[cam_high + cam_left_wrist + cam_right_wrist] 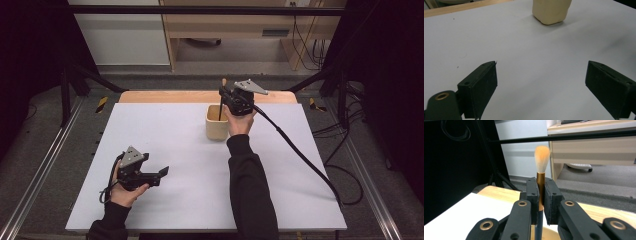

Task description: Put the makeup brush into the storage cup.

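Brush (541,167) clamped upright in right tongs (541,195), unlabelled.

grey floor (45,145) — wooden desk (235,22) behind

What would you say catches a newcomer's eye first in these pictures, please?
The right tongs, raised at the table's far side, clamp an upright brush with its orange bristles on top. Its dark handle dips into the cream cup just below. The left tongs rest open near the front left, with nothing between them.
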Demonstrator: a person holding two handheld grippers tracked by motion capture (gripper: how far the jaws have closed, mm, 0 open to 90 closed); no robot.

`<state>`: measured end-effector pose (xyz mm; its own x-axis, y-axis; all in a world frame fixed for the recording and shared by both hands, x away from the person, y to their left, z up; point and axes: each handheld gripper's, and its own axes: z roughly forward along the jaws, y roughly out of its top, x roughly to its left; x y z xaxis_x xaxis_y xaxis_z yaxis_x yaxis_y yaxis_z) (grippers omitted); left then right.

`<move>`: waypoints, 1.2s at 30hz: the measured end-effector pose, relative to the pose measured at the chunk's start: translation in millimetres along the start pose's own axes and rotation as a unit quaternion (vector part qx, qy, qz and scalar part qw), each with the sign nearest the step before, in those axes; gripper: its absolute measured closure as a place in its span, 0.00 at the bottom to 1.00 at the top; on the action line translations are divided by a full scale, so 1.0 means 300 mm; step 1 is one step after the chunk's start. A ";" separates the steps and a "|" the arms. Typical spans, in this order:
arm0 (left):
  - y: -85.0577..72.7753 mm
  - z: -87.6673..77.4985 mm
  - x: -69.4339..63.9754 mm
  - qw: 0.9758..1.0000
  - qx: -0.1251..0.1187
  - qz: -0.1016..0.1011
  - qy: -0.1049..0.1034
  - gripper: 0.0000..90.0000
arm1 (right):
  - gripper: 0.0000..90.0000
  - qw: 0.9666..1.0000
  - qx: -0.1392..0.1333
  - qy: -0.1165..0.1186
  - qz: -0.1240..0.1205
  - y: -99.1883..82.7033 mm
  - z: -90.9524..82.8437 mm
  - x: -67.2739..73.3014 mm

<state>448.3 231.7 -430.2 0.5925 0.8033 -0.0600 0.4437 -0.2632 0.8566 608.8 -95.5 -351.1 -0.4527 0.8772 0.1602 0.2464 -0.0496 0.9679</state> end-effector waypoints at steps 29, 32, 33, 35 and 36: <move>0.000 0.002 -0.001 1.000 0.005 0.001 0.001 0.11 | 0.93 0.999 0.044 -0.008 -0.001 -0.133 0.035 -0.003; -0.001 0.004 -0.002 1.000 0.005 0.002 0.002 0.11 | 0.93 0.999 0.046 -0.010 0.001 -0.142 0.033 -0.007; -0.001 0.005 -0.002 1.000 0.005 0.002 0.003 0.11 | 0.93 0.999 0.046 -0.011 0.000 -0.144 0.032 -0.009; -0.001 0.005 -0.003 1.000 0.006 0.002 0.002 0.11 | 0.93 0.999 0.049 -0.012 -0.004 -0.149 0.032 -0.009; -0.001 0.005 -0.003 1.000 0.005 0.002 0.002 0.11 | 0.93 0.999 0.049 -0.013 -0.007 -0.152 0.031 -0.009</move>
<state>448.7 230.1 -431.2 0.5912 0.8047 -0.0538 0.4484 -0.2725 0.8513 606.9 -91.2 -397.5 -0.4345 0.8897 0.1398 0.3238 0.0094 0.9461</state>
